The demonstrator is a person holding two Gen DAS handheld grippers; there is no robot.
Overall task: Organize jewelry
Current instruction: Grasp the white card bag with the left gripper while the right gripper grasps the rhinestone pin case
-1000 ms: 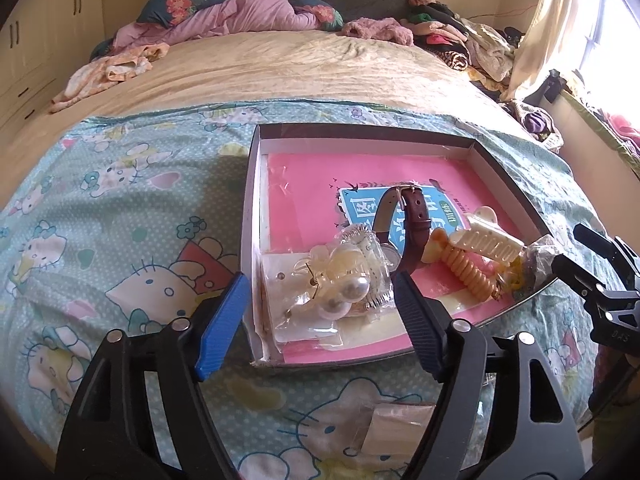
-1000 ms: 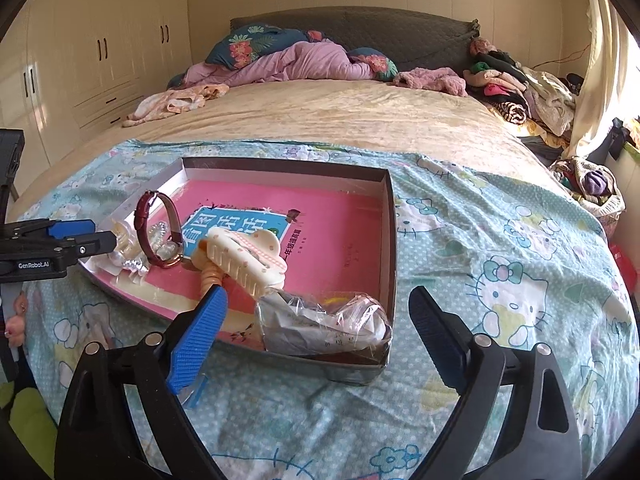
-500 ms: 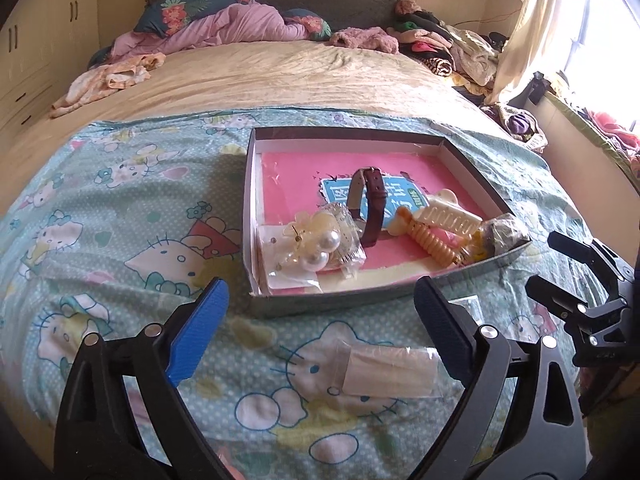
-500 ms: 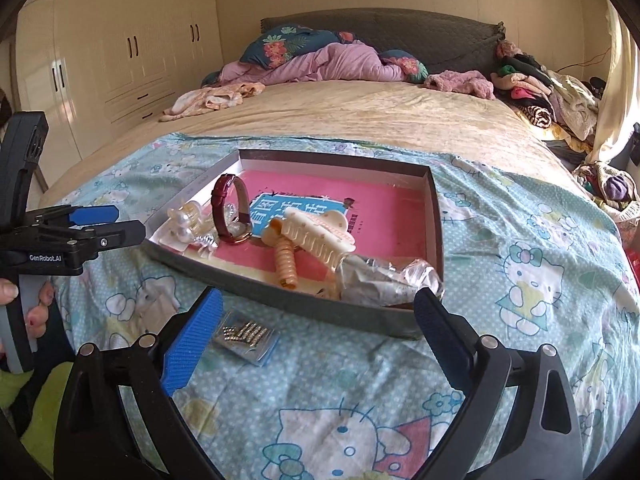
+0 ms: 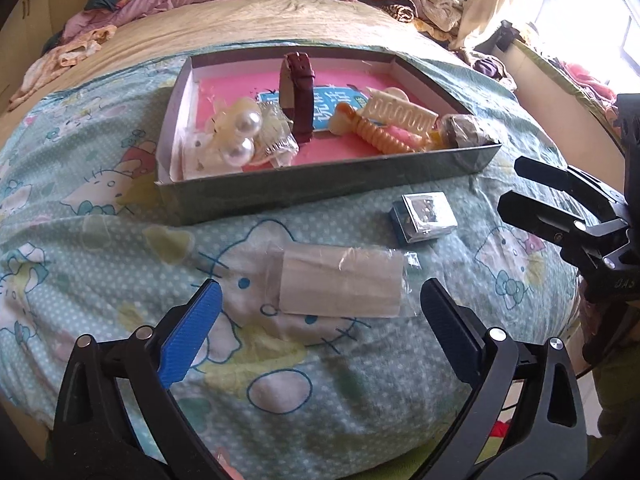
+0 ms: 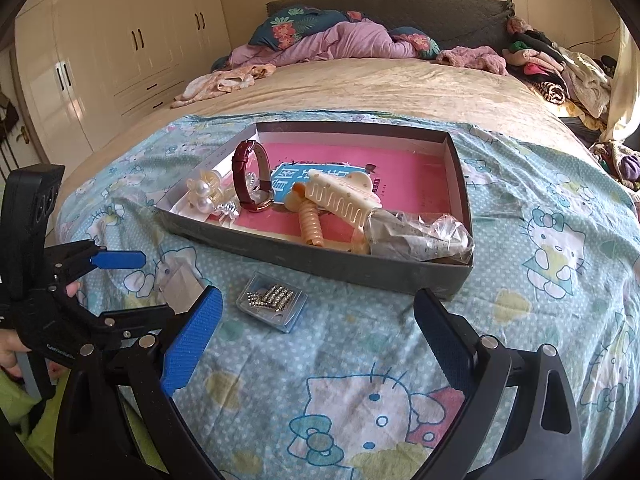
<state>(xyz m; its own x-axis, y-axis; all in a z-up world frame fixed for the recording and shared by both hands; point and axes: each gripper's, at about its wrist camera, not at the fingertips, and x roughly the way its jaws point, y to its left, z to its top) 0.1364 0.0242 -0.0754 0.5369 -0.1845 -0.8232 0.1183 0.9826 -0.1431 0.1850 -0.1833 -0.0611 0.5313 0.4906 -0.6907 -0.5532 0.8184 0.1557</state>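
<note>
Nearest to the left wrist camera, the left gripper (image 5: 318, 316) hangs over the cartoon-print blanket (image 5: 100, 248) with its jaws opening to near full spread; nothing sits between the pads. A second ago this gripper stood over the near end of the tray, with the pearl earrings between its fingers; it has since backed away toward the near edge of the bed, so the tray now lies beyond its fingertips.

Just ahead of the fingertips lies a flat packet in clear plastic (image 5: 340, 282), loose on the blanket. This packet has come fully into view during the retreat. To its right, closer to the tray wall, rests a small clear case of sparkling pieces (image 6: 272, 300).

The right gripper (image 6: 316, 330) is also spread wide and empty, with the small case just beyond its blue left pad.

Beyond both loose items stands the grey tray (image 5: 320, 192) with a pink liner. It holds the pearl earrings (image 5: 242, 136) at the left, a dark red watch (image 5: 300, 96) standing on edge, a cream hair claw (image 5: 400, 114), a coiled orange hair tie (image 5: 380, 138) and a crumpled plastic bag (image 6: 416, 236) at the right corner.

Judgement: the pull-back suggests a deposit in the tray is finished. Two items remain outside it, and the left gripper appears lined up on the flat packet as the next pick
</note>
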